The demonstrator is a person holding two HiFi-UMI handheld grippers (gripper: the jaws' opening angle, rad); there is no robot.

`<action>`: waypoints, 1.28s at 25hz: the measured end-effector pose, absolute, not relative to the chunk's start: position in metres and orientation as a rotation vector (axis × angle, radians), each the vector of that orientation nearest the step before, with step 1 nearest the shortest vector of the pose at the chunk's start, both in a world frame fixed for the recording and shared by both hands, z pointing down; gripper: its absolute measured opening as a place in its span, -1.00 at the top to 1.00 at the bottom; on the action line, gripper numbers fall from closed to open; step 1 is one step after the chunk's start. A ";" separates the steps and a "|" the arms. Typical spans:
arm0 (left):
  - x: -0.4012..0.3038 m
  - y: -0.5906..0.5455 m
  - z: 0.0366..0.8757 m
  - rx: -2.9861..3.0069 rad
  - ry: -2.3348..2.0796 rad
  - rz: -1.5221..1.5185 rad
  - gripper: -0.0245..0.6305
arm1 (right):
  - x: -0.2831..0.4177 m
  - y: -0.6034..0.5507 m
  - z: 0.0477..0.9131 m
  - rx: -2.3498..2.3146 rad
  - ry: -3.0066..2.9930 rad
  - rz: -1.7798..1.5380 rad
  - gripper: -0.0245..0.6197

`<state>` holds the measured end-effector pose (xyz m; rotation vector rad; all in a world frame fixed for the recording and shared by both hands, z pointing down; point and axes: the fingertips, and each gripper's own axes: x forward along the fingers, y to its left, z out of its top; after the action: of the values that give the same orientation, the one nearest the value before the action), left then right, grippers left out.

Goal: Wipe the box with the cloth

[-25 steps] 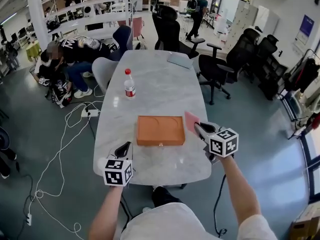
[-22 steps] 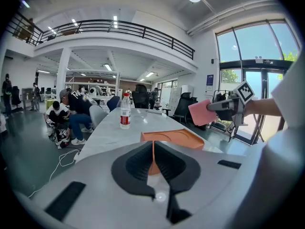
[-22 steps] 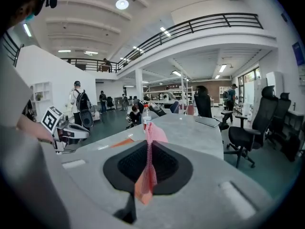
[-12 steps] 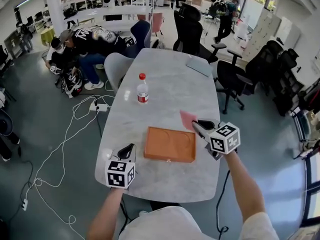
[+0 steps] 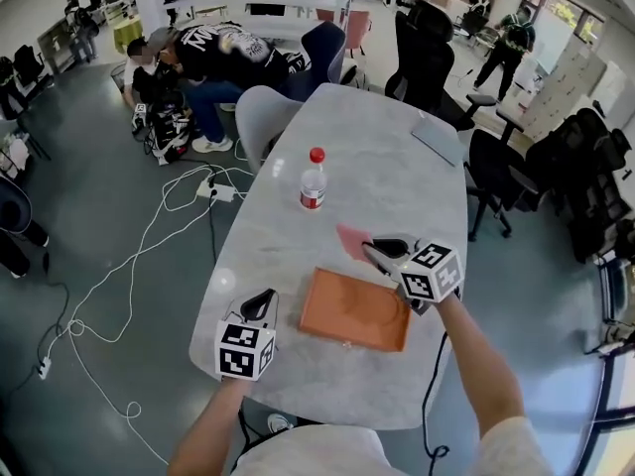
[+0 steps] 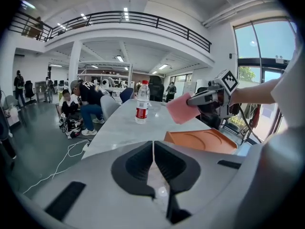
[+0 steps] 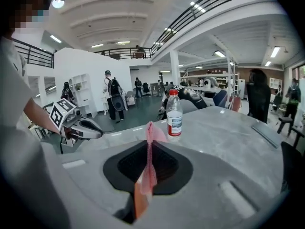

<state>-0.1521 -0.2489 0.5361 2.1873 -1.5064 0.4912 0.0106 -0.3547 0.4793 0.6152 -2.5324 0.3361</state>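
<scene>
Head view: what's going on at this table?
A person holds two grippers over a pale marble table. The right gripper is shut on a thin pink cloth, held in the air above the far edge of the flat orange box, not touching it. The left gripper, shut and empty, hovers left of the box.

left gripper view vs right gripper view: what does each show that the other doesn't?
Left only: the left tool shut with nothing between its jaws, the recessed top of the box, and the cloth seen flat in the right tool. Right only: the cloth edge-on, pinched between the right tool's own jaws, and the left tool from outside. Both: the bottle standing on the table.
</scene>
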 end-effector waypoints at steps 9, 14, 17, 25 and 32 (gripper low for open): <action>-0.169 -0.254 0.555 2.103 -1.540 0.530 0.87 | -0.047 -0.359 0.524 0.287 -2.490 0.441 0.88; -0.173 -0.251 0.562 2.069 -1.556 0.545 0.87 | -0.065 -0.351 0.543 0.123 -2.470 0.616 0.88; -0.174 -0.250 0.565 2.051 -1.560 0.556 0.87 | -0.070 -0.345 0.550 0.044 -2.432 0.703 0.88; -0.169 -0.250 0.567 2.048 -1.552 0.573 0.87 | -0.068 -0.341 0.562 0.001 -2.375 0.840 0.88; -0.171 -0.248 0.566 2.049 -1.553 0.580 0.87 | -0.060 -0.337 0.564 -0.008 -2.344 0.861 0.88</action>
<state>-0.1713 -0.2483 0.5657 2.0490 -1.5534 0.5802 -0.0602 -0.3367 0.5642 -0.0081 -2.3443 0.8609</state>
